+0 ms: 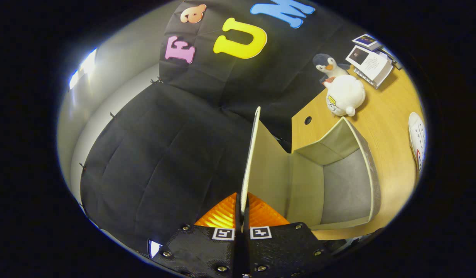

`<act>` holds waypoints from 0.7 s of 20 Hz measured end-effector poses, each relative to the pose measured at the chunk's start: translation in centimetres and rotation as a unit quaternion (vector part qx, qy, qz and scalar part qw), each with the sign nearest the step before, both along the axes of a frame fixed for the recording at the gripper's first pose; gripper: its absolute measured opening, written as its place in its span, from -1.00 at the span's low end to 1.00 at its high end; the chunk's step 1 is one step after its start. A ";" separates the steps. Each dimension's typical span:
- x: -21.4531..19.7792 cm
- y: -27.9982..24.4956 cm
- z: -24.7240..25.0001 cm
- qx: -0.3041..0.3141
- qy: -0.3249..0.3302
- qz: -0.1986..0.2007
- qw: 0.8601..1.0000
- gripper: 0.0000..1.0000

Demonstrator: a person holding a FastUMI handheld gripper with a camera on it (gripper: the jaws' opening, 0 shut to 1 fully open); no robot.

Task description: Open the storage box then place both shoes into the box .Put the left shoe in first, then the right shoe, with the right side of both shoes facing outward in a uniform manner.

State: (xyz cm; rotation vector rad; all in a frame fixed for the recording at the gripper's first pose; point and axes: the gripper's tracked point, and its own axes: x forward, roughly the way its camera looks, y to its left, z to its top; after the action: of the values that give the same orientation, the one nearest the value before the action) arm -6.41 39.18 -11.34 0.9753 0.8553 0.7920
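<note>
Between fingers of gripper (243,216), storage box (338,181) lid (250,154) pinched, apparently firmly; thin edge may slip, dropping lid shut.

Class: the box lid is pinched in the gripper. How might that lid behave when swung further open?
The lid, clamped edge-on by the hand-held gripper, looks thin and flat, so probably light and slightly flexible. Hinged to the storage box, it should pivot; the empty box may shift.
</note>
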 end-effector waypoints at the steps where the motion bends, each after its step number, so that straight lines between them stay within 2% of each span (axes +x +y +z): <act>1: -0.1 0.8 0.1 -0.002 -0.002 0.005 1.000 -0.99; 9: -1.9 6.1 1.0 -0.002 -0.023 0.038 0.999 -0.99; 10: -1.9 7.0 1.0 -0.002 -0.034 0.037 0.999 -0.75; 11: -1.9 7.3 1.4 0.004 -0.046 0.040 0.998 -0.73; 14: -1.8 7.9 1.4 -0.017 -0.079 0.049 0.996 0.81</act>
State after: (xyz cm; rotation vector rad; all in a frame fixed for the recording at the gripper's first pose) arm -8.25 47.11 -9.98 0.8333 0.7810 0.9224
